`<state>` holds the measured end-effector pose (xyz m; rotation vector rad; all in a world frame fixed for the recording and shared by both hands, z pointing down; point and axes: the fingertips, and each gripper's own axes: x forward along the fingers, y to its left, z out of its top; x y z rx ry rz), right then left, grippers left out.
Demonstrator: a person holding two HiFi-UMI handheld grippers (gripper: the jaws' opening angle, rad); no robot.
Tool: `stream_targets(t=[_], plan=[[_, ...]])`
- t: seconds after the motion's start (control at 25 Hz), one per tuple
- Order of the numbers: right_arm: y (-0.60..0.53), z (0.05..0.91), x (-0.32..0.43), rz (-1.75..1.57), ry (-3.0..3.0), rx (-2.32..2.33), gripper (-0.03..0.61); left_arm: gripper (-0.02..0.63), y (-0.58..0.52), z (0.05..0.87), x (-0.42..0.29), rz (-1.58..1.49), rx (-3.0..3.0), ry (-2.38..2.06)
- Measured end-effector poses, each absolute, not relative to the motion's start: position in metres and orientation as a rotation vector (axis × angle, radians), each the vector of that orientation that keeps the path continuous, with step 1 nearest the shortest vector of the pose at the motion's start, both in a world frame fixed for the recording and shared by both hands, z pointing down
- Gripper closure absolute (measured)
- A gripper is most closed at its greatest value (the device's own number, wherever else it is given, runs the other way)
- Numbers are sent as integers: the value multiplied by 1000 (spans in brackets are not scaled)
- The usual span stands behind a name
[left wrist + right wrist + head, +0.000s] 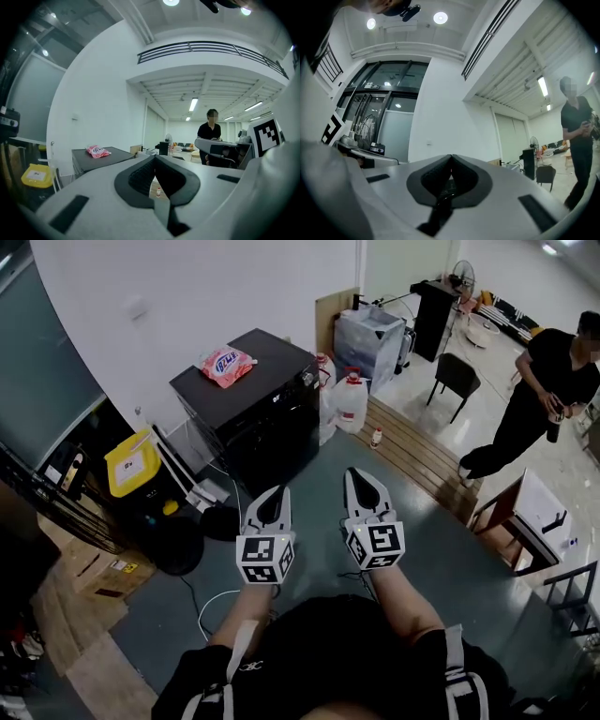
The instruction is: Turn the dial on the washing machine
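The black washing machine stands against the white wall ahead of me, with a pink detergent bag on its lid. I cannot make out its dial in any view. My left gripper and right gripper are held side by side in front of my body, well short of the machine and pointing towards it. Both are shut with nothing between the jaws. In the left gripper view the closed tips point past the machine and its pink bag. The right gripper view shows closed tips against the wall.
A yellow-lidded bin and cardboard boxes sit left of the machine. White jugs and a small bottle stand to its right by a wooden platform. A person in black stands at far right.
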<state>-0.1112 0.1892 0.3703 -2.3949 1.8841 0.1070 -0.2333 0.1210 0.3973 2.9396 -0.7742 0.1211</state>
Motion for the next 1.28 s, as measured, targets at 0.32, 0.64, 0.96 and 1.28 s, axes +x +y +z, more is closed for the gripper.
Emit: stream_targets(t=[0.32,0.64,0.96,1.28], plan=[[168,366,-110,147,1845,-2434,569,611,91,397,-238,107,2978,-773],[127,372,-77,165,1855,-2422,570,611,51,405,-209,94,2971,-779],[45,383,4,159,1931,-2350,569,611,-22,417,-139,124,2939,-904],[-53,397,109,75,2077,-2263,569,611,-104,428,-41,169,2833,-1038]])
